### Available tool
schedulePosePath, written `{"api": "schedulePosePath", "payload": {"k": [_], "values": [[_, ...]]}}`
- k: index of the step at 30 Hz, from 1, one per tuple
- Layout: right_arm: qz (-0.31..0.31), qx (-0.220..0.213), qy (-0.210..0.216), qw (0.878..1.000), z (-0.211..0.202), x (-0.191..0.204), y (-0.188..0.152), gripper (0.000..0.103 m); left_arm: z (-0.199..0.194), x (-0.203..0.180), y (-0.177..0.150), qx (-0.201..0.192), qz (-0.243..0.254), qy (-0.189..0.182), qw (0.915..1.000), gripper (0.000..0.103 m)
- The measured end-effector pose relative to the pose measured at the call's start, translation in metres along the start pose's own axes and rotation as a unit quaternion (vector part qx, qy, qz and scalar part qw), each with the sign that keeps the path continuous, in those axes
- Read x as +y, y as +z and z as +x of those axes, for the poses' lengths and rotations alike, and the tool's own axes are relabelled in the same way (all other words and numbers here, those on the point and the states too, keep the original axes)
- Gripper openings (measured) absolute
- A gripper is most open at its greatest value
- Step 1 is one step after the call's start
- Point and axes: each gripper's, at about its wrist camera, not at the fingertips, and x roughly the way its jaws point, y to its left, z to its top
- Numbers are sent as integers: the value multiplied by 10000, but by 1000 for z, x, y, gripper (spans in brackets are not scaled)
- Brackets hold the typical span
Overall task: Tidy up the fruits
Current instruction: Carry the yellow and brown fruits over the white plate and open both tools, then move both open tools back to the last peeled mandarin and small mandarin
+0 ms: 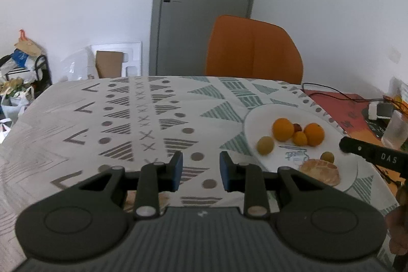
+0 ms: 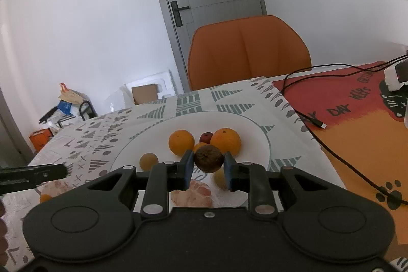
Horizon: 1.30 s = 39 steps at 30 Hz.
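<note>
Right gripper [image 2: 208,162] clamps brown wrinkled fruit [image 2: 208,158] between blue pads, held above near part of white plate [image 2: 257,142]. Left gripper [image 1: 201,170] gapes wide, nothing in it, over patterned tablecloth [image 1: 102,124] left of plate. Peeled citrus piece [image 2: 193,194] at plate's near rim. Farther on plate: two oranges [image 2: 181,142], small red fruit [image 2: 206,137], yellowish fruit [image 2: 148,161]. Orange chair [image 2: 248,52] behind tabletop's far edge.

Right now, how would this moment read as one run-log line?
right gripper: shut on brown fruit, above white plate | left gripper: open, empty, over tablecloth | oranges on plate
</note>
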Motion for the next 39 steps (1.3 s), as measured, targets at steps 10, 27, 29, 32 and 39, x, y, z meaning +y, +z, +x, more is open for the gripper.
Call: {"api": "schedulePosePath", "payload": {"k": [10, 27, 29, 32, 39], "values": [[-9, 21, 103, 9999, -11, 16, -8, 79, -21, 19, -7, -115, -190, 134, 9997, 49], [-390, -3, 561, 9977, -44, 61, -19, 99, -78, 55, -27, -413, -444, 678, 9959, 81], [-460, 4, 620, 9970, -47, 66, -20, 101, -82, 56, -30, -383, -468, 692, 9958, 82], [-544, 5, 684, 9962, -52, 72, -21, 103, -89, 57, -34, -398, -468, 702, 9956, 85], [-653, 21, 778, 9948, -58, 85, -24, 103, -97, 64, -43, -353, -451, 760, 9955, 86]]}}
